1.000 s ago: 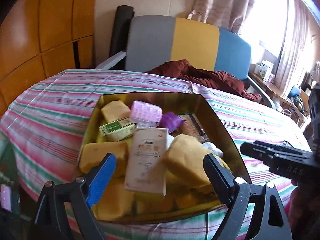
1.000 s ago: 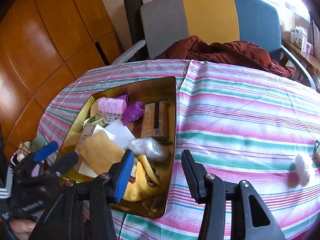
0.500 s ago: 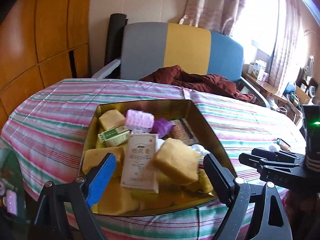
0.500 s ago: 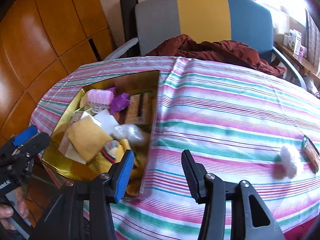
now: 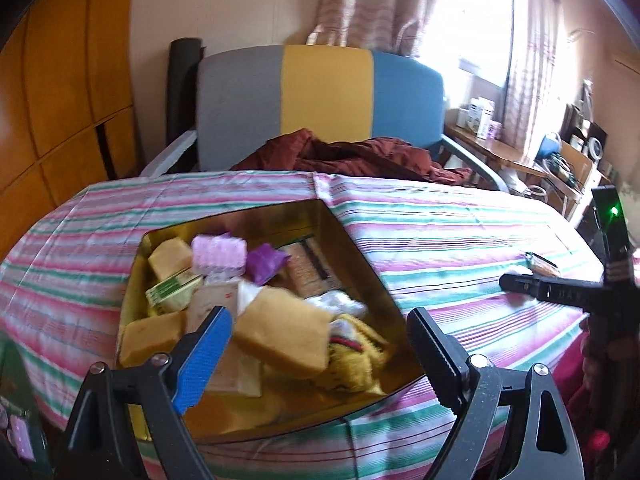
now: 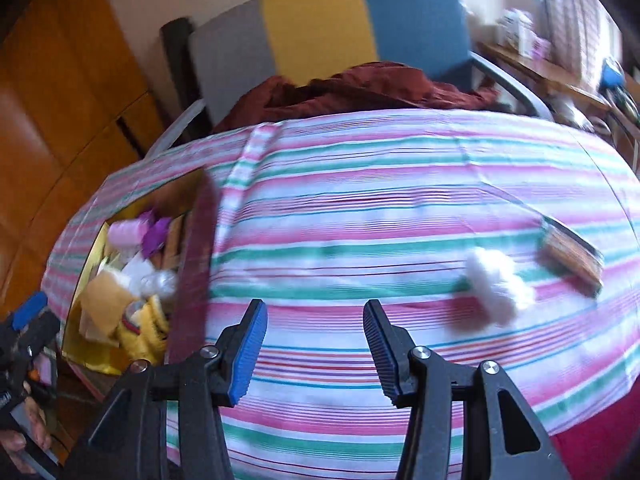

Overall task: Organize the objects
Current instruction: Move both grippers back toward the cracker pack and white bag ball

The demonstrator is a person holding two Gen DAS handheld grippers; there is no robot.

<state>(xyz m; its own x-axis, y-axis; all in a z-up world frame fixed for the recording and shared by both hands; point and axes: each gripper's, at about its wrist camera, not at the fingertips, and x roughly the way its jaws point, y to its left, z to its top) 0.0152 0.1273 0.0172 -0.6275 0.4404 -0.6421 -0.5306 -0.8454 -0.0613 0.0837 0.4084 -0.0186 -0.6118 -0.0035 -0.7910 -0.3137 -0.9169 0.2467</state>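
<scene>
At the far left stood orange-brown wooden wall panels. On the table covered with a pink, green and white striped cloth, toward its left side, sat a shiny gold rectangular tin box, crowded with small goods: yellow sponge blocks, a pink bumpy roll, a crumpled purple wrapper, a green-and-white carton and a yellow knitted cloth. The left gripper hung over the near end of that box with its jaws spread wide and nothing between them.

Behind the table stood a chair with a grey, yellow and blue backrest, a dark red garment heaped on its seat.

The right gripper hovered over bare cloth to the right of the box, its jaws partly apart and empty. Further right on the cloth lay a fluffy white cotton ball, and just beside it, further right, a flat brown rectangular packet; blur hid whether the two touched. Both lay well apart from the box. At the far right, by the curtained window, stood a cluttered wooden side table.
</scene>
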